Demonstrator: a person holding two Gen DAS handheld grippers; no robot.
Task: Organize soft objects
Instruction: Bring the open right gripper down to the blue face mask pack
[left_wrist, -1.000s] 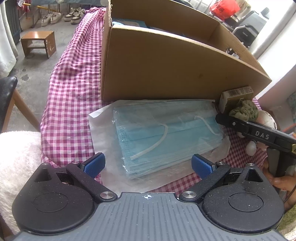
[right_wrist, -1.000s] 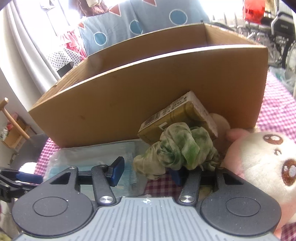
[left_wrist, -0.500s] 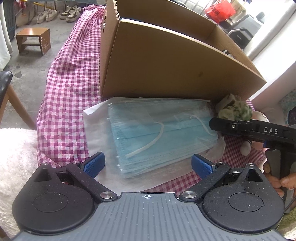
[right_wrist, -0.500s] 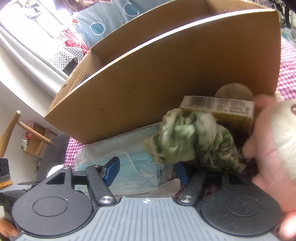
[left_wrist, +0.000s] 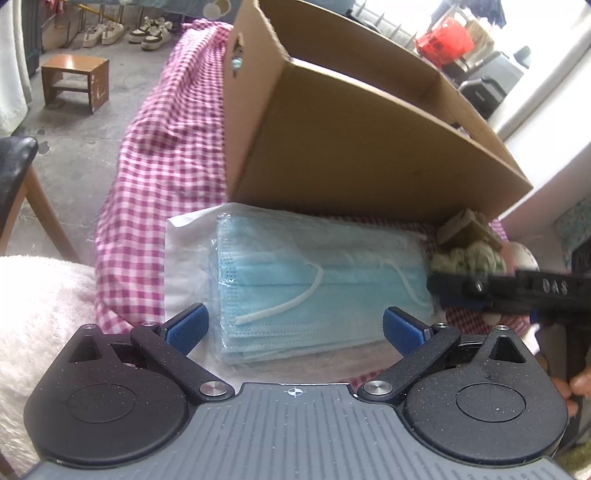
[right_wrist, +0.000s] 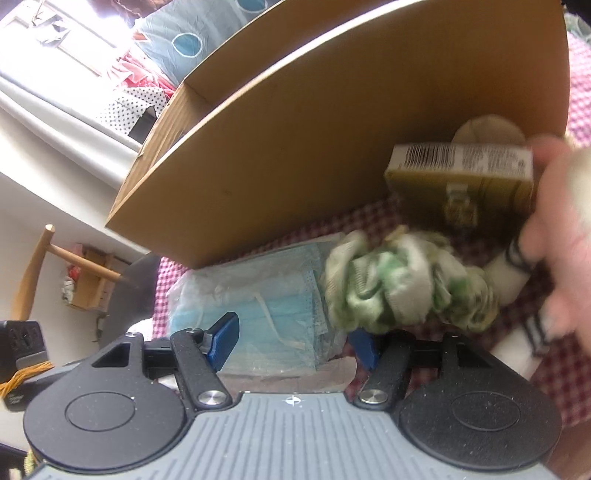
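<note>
A clear pack of blue face masks (left_wrist: 317, 291) lies flat on the checked cloth in front of a tall cardboard box (left_wrist: 369, 158). My left gripper (left_wrist: 295, 328) hangs just over the pack's near edge, open, its blue pads wider apart than the pack. A green-and-cream scrunchie (right_wrist: 399, 291) lies right of the masks (right_wrist: 266, 314). My right gripper (right_wrist: 293, 345) is open, with the scrunchie just beyond its right pad and nothing pressed between the pads. In the left wrist view the right gripper (left_wrist: 443, 291) reaches in from the right, below the scrunchie (left_wrist: 469, 258).
An olive carton with a barcode (right_wrist: 461, 184) leans on the cardboard box (right_wrist: 332, 129). A pale plush toy (right_wrist: 561, 221) fills the right edge. A fluffy white cloth (left_wrist: 40, 314) lies at the left; a chair (left_wrist: 18, 177) and wooden stool (left_wrist: 74, 81) stand on the floor beyond.
My right gripper's jaws have widened and it has rolled, so the box now looks tilted. The left gripper has slid a little nearer over the mask pack.
</note>
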